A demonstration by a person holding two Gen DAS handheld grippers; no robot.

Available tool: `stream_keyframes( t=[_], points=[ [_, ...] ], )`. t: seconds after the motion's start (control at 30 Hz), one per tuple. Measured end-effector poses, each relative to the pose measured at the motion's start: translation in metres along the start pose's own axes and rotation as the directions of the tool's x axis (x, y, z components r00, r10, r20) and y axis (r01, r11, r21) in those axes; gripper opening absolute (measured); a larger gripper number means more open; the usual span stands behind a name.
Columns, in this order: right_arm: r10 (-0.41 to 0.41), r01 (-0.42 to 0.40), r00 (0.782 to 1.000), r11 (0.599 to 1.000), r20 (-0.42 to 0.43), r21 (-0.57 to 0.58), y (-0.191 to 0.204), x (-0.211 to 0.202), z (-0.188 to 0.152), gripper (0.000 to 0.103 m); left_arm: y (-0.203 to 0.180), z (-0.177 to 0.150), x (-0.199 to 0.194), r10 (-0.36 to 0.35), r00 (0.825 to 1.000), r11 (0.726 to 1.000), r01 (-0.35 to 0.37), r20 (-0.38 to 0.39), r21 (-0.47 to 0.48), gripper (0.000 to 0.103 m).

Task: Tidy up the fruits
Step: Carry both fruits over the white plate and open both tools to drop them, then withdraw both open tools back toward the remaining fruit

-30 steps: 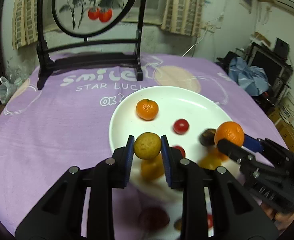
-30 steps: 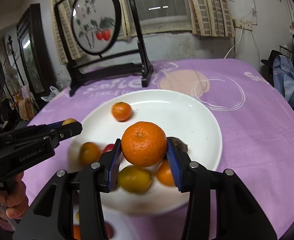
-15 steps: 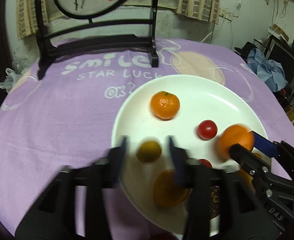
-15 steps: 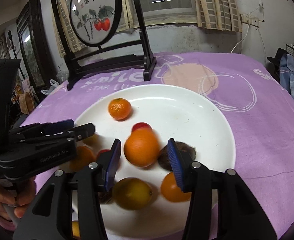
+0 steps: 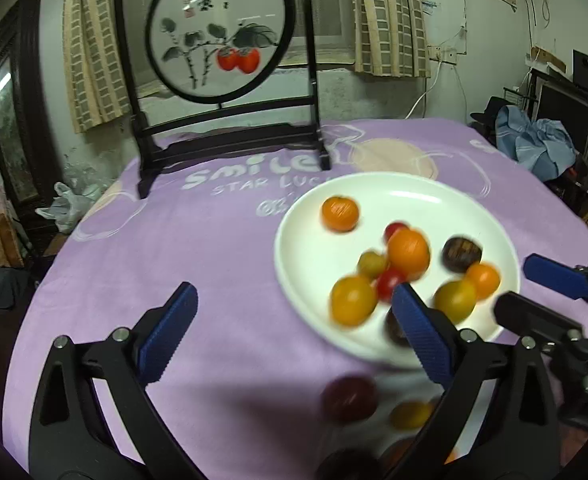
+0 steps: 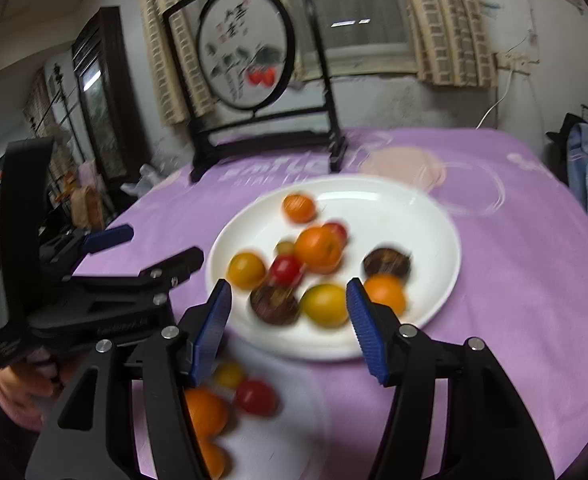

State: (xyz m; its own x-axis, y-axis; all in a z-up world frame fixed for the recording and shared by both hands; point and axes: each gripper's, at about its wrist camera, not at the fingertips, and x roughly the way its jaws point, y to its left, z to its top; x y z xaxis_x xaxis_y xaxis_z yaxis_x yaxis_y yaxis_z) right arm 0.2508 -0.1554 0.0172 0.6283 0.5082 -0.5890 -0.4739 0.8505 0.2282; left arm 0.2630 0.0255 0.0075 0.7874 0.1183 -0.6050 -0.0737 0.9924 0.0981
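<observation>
On the purple cloth [image 5: 214,248], the white plate [image 5: 405,188] holds the fruits, with the big orange [image 5: 408,251] near its middle. Left gripper [image 5: 294,320] and right gripper [image 6: 290,320] gape wide at six o'clock, holding nothing.

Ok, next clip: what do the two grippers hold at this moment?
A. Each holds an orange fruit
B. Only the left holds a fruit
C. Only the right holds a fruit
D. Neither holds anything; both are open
D. The left gripper and the right gripper both have their fingers spread with nothing between them, and the fruits lie on the white plate.
</observation>
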Motion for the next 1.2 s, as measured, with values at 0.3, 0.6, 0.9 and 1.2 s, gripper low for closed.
stream_keyframes(
  t=[0.3,0.6,0.9,1.2],
  points=[
    [0.068,-0.079,0.987,0.994,-0.142,-0.072,0.029,-0.01,-0.036,0.061,0.044,-0.029,-0.009,0.077,0.994,0.993,-0.084,-0.074,-0.087,0.101],
    [0.082,-0.112,0.972,0.985,-0.219,-0.131,0.044,-0.011,-0.053,0.063,0.073,-0.036,-0.004,0.064,0.988,0.977,-0.091,-0.142,-0.194,0.101],
    [0.085,-0.161,0.941,0.964,-0.329,-0.213,0.063,-0.001,-0.072,0.063,0.072,-0.037,-0.004,0.061,0.987,0.978,-0.089,-0.15,-0.189,0.101],
    [0.024,-0.128,0.935,0.954,-0.354,-0.271,0.068,0.004,-0.082,0.04,0.071,-0.037,-0.003,0.06,0.986,0.978,-0.088,-0.153,-0.187,0.101]
  ],
)
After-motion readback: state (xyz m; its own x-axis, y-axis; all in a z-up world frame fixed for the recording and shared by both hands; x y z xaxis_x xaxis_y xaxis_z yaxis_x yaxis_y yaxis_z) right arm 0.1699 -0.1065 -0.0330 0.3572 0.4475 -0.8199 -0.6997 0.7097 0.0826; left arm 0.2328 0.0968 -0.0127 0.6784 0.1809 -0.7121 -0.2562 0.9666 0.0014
